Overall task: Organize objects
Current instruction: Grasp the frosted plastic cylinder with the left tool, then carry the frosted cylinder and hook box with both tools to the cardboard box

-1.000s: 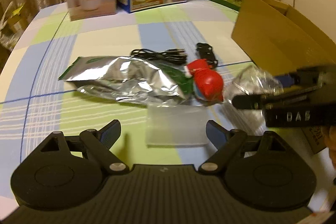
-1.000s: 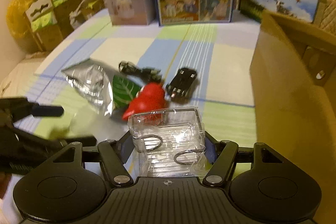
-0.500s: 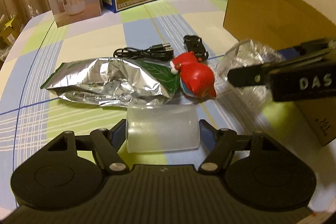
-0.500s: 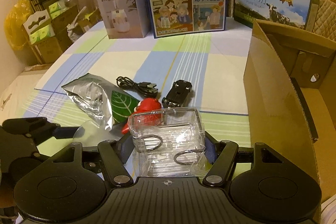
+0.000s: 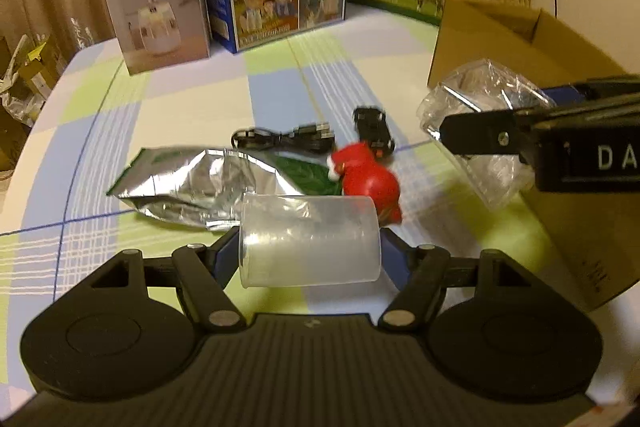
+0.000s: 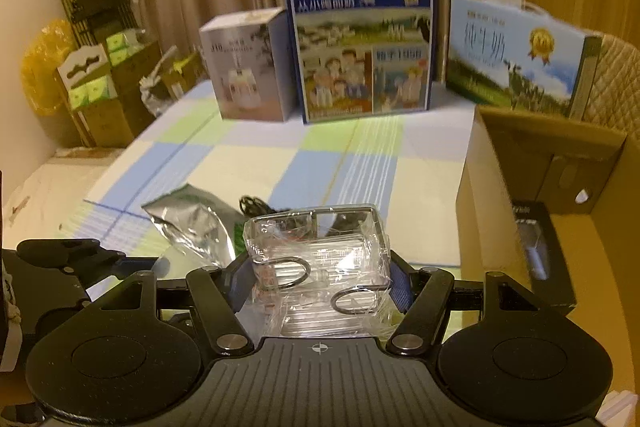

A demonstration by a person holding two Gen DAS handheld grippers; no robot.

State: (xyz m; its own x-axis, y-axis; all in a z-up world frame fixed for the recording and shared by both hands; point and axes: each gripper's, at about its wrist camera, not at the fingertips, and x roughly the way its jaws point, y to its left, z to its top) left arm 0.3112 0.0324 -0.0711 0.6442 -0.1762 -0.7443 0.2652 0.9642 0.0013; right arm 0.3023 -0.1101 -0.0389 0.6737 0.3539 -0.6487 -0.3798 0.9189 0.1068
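The right gripper (image 6: pixel 318 277) is clamping a clear plastic-wrapped box with two metal rings (image 6: pixel 318 267), hanging above the checked tablecloth (image 6: pixel 248 167) just beside the open brown cardboard box (image 6: pixel 496 195), where a black packaged item (image 6: pixel 540 255) is lying.

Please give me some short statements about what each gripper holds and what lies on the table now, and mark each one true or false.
1. The left gripper holds a frosted plastic cup lying on its side. True.
2. The right gripper is open and holds nothing. False: it is shut on a clear plastic package with metal rings inside.
3. The red toy lies on the table beside the silver foil bag. True.
4. The black cable is already inside the cardboard box. False: it lies on the checked tablecloth, behind the foil bag.
5. The cardboard box is closed. False: its top is open, and a dark box lies inside.
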